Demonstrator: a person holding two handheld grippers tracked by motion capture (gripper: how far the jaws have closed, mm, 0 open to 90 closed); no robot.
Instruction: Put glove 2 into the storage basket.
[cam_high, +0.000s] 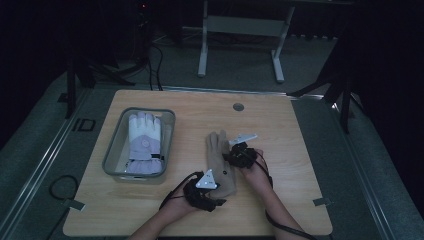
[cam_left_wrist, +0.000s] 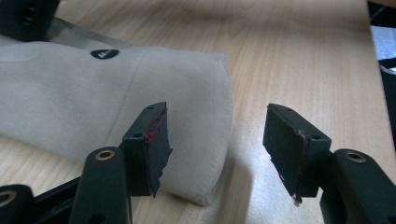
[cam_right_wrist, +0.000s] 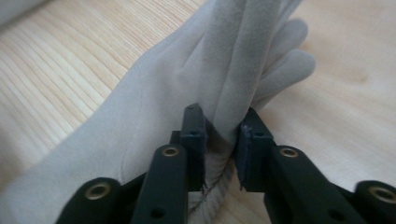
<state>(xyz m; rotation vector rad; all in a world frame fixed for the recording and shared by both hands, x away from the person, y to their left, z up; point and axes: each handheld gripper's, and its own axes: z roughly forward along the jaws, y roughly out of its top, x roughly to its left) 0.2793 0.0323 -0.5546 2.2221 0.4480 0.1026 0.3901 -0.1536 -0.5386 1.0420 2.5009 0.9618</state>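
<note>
While the tan glove (cam_high: 220, 161) lies flat near the middle of the table (cam_high: 285, 200), fingers pointing away from the person, the right gripper (cam_right_wrist: 219, 140) has pinched a raised fold of its edge, likely to lift it; left gripper (cam_left_wrist: 215, 149) stands open astride the cuff corner, pads not pressing, probably waiting to take that end; a grey bin (cam_high: 113, 150) to the left already holds a white glove (cam_high: 144, 142), the likely destination; the glove's underside is hidden, and the dark room beyond is hard to read.
</note>
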